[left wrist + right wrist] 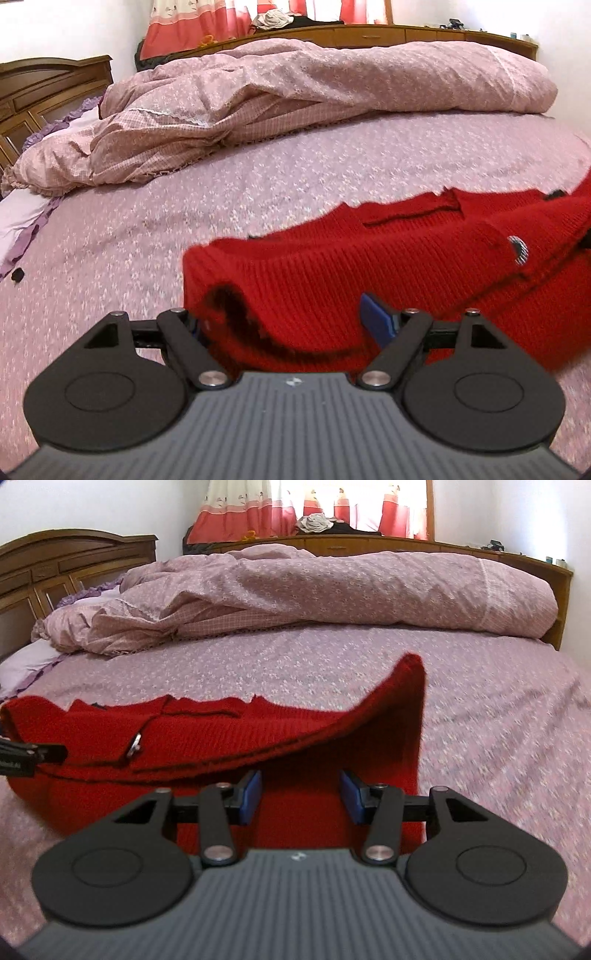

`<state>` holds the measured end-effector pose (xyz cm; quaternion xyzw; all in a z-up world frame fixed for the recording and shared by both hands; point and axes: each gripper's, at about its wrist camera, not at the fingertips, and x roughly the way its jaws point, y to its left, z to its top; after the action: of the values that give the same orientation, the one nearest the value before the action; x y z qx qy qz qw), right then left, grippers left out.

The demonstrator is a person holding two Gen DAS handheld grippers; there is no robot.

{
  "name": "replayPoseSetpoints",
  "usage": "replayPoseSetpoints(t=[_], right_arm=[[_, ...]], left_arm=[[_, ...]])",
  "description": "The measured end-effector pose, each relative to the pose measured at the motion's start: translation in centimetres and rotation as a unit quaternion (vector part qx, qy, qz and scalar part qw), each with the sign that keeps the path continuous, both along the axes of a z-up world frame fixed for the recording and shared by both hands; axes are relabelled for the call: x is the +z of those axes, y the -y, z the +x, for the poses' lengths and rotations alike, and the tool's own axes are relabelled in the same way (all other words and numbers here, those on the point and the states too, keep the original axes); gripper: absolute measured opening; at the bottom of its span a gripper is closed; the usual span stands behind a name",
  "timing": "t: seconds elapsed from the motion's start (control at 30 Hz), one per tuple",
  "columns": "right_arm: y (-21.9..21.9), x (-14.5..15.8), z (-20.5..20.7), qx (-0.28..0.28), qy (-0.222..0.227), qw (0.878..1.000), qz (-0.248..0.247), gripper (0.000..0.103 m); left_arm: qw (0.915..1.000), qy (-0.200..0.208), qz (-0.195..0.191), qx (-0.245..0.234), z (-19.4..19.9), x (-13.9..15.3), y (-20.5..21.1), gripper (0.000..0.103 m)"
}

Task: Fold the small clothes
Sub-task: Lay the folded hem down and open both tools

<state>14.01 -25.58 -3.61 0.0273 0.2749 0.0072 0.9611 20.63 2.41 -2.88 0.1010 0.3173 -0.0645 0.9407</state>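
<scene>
A red knitted cardigan (332, 266) with a round button (518, 250) lies across the pink flowered bed sheet (184, 206). Its near left fold is bunched between the wide-set jaws of my left gripper (288, 325), which is shut on it. One blue pad (376, 321) shows and the other is hidden by the knit. In the right wrist view my right gripper (301, 797) is shut on a thick fold of the cardigan (207, 734) between its blue pads (253, 794). The cardigan's right corner (410, 672) stands lifted above the sheet. The left gripper's fingers (33, 755) show at the far left.
A rumpled pink duvet (295, 92) is heaped along the far side of the bed. A wooden headboard (66, 565) stands at the left and a low wooden cabinet (369, 542) under red curtains at the back. Bare sheet (498, 709) stretches right of the cardigan.
</scene>
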Motion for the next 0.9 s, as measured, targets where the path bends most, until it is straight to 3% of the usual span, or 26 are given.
replayPoseSetpoints(t=[0.23, 0.63, 0.9], right_arm=[[0.2, -0.4, 3.2, 0.004, -0.003, 1.000, 0.015, 0.050], [1.9, -0.9, 8.1, -0.037, -0.030, 0.996, 0.076, 0.046], [2.2, 0.5, 5.8, -0.048, -0.014, 0.994, 0.095, 0.048]], left_arm=[[0.9998, -0.003, -0.013, 0.013, 2.6, 1.4, -0.2, 0.082], [0.9988, 0.031, -0.029, -0.023, -1.2, 6.0, 0.4, 0.082], [0.9993, 0.014, -0.028, -0.021, -1.7, 5.0, 0.7, 0.083]])
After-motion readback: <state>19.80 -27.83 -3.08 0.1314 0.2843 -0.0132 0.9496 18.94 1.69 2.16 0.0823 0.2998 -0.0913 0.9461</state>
